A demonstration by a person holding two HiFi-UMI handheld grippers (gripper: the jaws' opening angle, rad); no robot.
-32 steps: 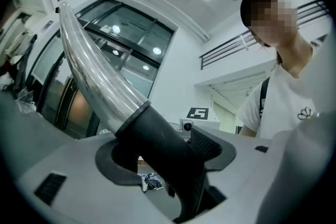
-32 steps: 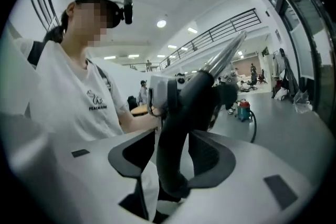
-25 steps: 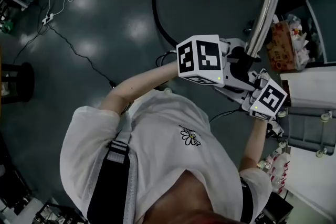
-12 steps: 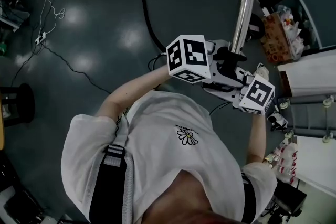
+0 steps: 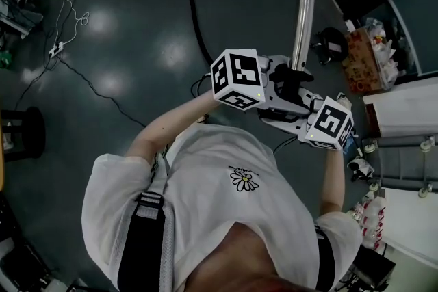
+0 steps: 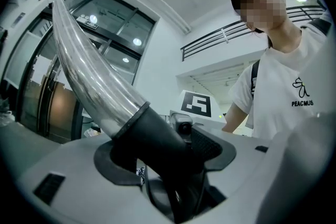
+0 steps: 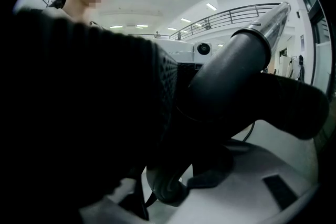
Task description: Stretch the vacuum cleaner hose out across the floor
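Both grippers and the chrome tube [image 5: 304, 3] now sit further left than a second ago. The left gripper [image 5: 277, 82] and right gripper [image 5: 301, 109] clamp the wand's black handle [image 6: 157, 139]. A hard pull could twist that handle out of the grip, or drag the hose [image 5: 191, 3] over the thin cable [image 5: 96, 75]. The hose, thick and black, curves slack across the dark floor [image 5: 137, 10].

Chrome wand [image 5: 304, 3] with black handle cuff [image 5: 290, 82], raised steeply; black hose [image 5: 193, 7] lies curved across the dark floor [image 5: 137, 92].
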